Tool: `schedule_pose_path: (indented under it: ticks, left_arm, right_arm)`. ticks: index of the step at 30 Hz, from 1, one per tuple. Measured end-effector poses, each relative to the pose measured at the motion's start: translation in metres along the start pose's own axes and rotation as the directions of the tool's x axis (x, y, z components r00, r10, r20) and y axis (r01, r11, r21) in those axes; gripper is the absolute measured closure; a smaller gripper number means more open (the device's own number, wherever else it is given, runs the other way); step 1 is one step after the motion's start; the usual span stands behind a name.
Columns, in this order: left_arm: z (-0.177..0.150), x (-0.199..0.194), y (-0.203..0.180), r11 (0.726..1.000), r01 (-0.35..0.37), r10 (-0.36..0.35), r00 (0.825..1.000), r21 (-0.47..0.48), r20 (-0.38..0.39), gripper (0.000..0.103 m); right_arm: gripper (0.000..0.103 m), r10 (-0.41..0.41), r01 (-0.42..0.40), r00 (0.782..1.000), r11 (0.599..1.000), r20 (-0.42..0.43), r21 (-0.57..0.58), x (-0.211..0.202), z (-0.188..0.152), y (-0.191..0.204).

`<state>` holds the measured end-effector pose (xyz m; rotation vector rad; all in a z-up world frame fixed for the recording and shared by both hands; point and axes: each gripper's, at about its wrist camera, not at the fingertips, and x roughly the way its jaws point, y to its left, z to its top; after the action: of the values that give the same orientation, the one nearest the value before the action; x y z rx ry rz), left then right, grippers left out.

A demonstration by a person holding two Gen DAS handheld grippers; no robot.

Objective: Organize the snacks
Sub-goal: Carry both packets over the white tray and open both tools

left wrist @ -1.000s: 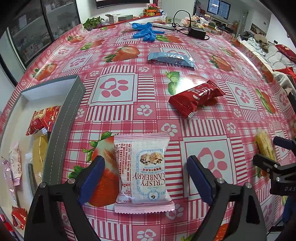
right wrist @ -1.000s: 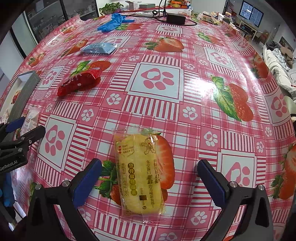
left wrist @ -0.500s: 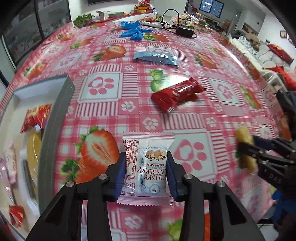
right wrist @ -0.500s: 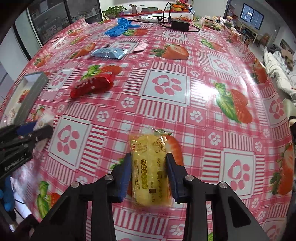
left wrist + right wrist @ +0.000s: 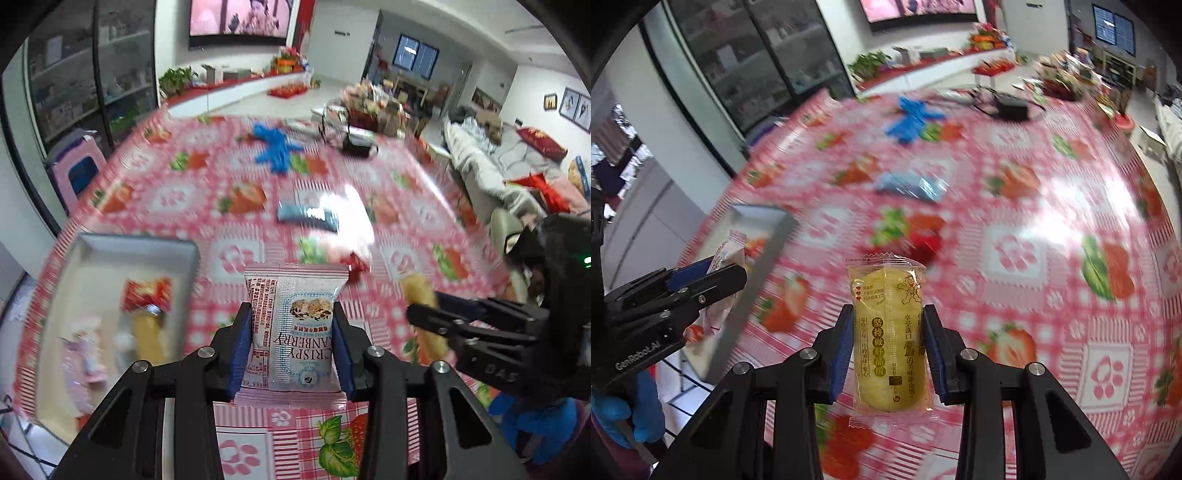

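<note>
Snacks ride off the table in both claws, our left gripper (image 5: 293,352) pinching the cranberry pack (image 5: 294,334) and our right gripper (image 5: 889,349) the yellow cake (image 5: 889,339), and either slick wrapper could slip before the tray (image 5: 122,245).

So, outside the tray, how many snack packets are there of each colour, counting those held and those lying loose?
White-and-blue: 1, the held cranberry packet
Yellow: 1, the held yellow packet
Blue: 1, the loose blue packet
Red: 1, the loose red packet
Total: 4
</note>
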<state>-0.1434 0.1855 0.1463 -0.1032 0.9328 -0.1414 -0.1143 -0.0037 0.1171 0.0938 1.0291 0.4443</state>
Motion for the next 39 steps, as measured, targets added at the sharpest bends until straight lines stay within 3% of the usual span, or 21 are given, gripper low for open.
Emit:
schedule_pose_path:
  ticks: [6, 13, 19, 24, 28, 31, 39]
  left_arm:
    - [0.023, -0.051, 0.025, 0.999, -0.033, 0.034, 0.995, -0.010, 0.097, 0.060]
    - [0.034, -0.088, 0.058, 0.994, -0.105, 0.104, 0.980, -0.002, 0.170, 0.059]
    - [0.039, -0.094, 0.110, 0.980, -0.187, 0.196, 0.966, -0.066, 0.168, 0.059]
    - [0.028, -0.076, 0.148, 0.967, -0.220, 0.236, 0.965, -0.130, 0.118, 0.059]
    - [0.005, -0.040, 0.168, 0.948, -0.286, 0.294, 0.955, -0.140, 0.035, 0.059]
    - [-0.013, -0.012, 0.185, 0.945, -0.274, 0.272, 0.962, -0.180, -0.036, 0.059]
    - [-0.053, 0.039, 0.208, 0.934, -0.278, 0.240, 0.954, -0.225, -0.180, 0.059]
  right_arm:
    - [0.065, 0.098, -0.097, 0.994, 0.995, 0.045, -0.034, -0.009, 0.034, 0.041]
    - [0.065, 0.143, -0.134, 0.988, 0.982, 0.056, -0.131, -0.010, 0.064, 0.095]
    - [0.065, 0.173, -0.160, 0.984, 0.967, 0.046, -0.200, -0.002, 0.083, 0.135]
    - [0.065, 0.204, -0.196, 0.979, 0.954, 0.015, -0.228, 0.016, 0.100, 0.168]
    - [0.065, 0.208, -0.213, 0.977, 0.947, -0.046, -0.242, 0.050, 0.100, 0.190]
    - [0.065, 0.200, -0.222, 0.974, 0.942, -0.111, -0.251, 0.081, 0.089, 0.205]
    - [0.065, 0.189, -0.240, 0.958, 0.941, -0.216, -0.238, 0.132, 0.072, 0.220]
